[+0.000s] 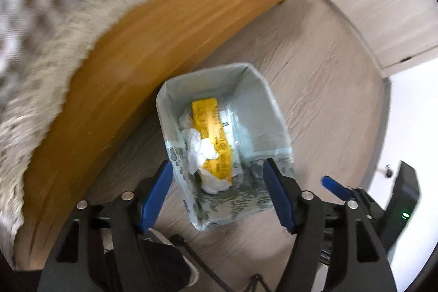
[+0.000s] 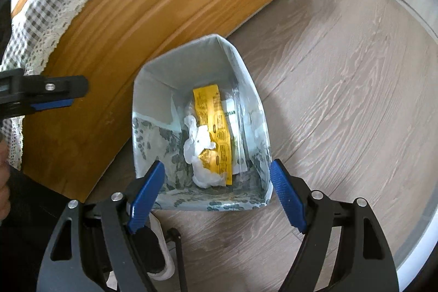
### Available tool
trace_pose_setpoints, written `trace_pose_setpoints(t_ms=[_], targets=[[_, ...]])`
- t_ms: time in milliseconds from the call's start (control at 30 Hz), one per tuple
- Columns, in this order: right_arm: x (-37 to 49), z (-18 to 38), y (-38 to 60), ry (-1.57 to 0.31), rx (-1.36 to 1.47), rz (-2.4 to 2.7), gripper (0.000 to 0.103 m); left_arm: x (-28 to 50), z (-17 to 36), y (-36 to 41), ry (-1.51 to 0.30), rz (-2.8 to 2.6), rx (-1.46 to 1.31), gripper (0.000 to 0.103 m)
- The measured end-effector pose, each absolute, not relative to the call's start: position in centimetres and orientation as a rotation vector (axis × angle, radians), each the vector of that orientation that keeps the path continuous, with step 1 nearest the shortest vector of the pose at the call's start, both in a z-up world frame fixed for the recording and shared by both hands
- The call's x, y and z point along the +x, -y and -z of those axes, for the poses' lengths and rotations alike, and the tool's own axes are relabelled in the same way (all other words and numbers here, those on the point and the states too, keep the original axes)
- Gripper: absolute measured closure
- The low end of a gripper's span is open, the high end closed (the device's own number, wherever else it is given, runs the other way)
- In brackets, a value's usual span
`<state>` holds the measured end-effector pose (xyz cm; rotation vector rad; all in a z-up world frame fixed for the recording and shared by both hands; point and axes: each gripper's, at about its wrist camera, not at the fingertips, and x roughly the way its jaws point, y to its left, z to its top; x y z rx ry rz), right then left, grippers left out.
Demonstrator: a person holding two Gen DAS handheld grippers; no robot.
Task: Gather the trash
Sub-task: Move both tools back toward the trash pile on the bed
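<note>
Nearest the cameras, the left gripper [image 1: 219, 192] and the right gripper [image 2: 217, 193], each black-armed with blue ribbed pads, pointed steeply down with their jaws spread wide and nothing between the pads. Under them lay a pale grey wood-grain plank floor [image 2: 342, 78], and at its near edge part of a white-soled dark shoe [image 1: 189, 275] showed. Directly below both grippers stood a rectangular pale blue-grey paper bin with a dark leafy print on its lower walls [image 2: 149, 97], open at the top. Inside the bin lay the collected trash: a yellow printed plastic wrapper [image 2: 216, 133] stretched along the bottom, crumpled white tissue [image 2: 199, 155] against its left side, and some clear plastic film [image 2: 239, 122] on its right. All of it sat deep in the bin, well below the open jaws and touching neither pair. Just beside the bin to the left rose a honey-coloured wooden bed frame [image 2: 137, 18], covered above by a grey-and-white checked cloth with a lace fringe [image 2: 43, 15]. Beyond the bin, a white wall with a skirting board [image 1: 383, 4] closed off the room.
</note>
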<state>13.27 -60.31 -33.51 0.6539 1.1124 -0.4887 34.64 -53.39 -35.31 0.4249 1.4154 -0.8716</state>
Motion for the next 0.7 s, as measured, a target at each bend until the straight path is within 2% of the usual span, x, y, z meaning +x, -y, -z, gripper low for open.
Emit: trace_pose_setpoints(t_ms=[133, 200, 567, 700], targets=[[14.6, 31.4, 59.6, -1.105, 0.606, 0.499, 0.027, 34.4, 30.4, 51.4, -1.292, 0.874, 0.377, 0.036], [15.8, 29.9, 59.0, -1.111, 0.554, 0.492, 0.027, 34.3, 28.2, 50.1, -1.243, 0.873, 0.338, 0.025], [23.9, 20.2, 52.4, -1.018, 0.275, 0.408, 0.027, 37.7, 16.4, 36.7, -0.993, 0.843, 0.103, 0.022], [27.4, 16.8, 48.3, -0.965, 0.194, 0.353, 0.027, 40.0, 14.1, 31.7, -0.926, 0.793, 0.052, 0.02]])
